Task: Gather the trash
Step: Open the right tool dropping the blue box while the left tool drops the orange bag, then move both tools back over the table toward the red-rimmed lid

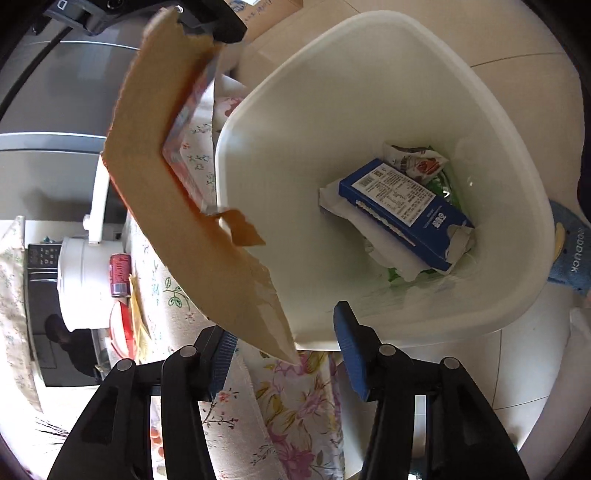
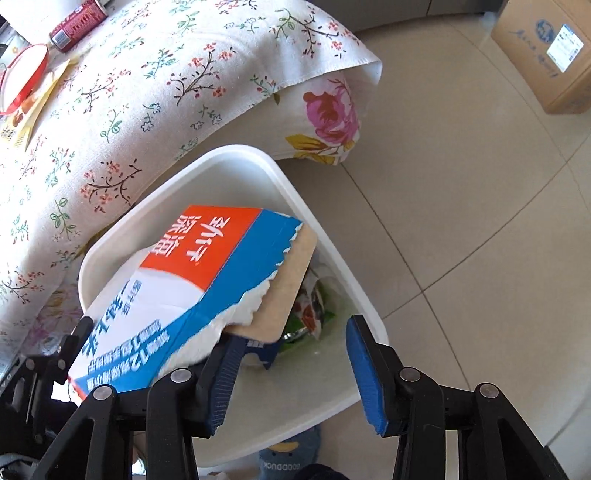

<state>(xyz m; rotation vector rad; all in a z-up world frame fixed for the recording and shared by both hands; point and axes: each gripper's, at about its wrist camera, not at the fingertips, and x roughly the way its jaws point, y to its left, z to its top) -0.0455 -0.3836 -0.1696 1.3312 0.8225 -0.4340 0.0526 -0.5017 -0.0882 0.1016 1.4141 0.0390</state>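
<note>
While the torn carton [image 2: 192, 280] hangs tilted over the white bin [image 2: 321, 236], you are at the drop step: the carton is above the bin's mouth and partly over its near rim, not yet down among the trash. Your left gripper [image 1: 282, 347] has its jaws spread, and the carton's brown inner side [image 1: 177, 184] passes above and ahead of them; its lower corner comes down just beside the left jaw, but no pad presses on it. Your right gripper [image 2: 293, 354] also stands spread, pointing down into the bin. The carton's torn flap lies against the outer face of its left jaw, not between the pads, so neither tool appears to be pinching it. I judge it released and on its way in.

Inside the bin already lie a blue box [image 1: 402, 210], crumpled white paper and a printed wrapper [image 1: 417, 162].

For the next move, watch that the carton clears the rim and drops fully inside; if it hangs up, nudge it in. On the flowered tablecloth [image 2: 147, 92] a red can [image 2: 75, 24], a red-rimmed dish [image 2: 26, 77] and a yellow packet [image 2: 33, 107] wait; I take the can as the likely next pick, calling for a wide-open approach.
</note>
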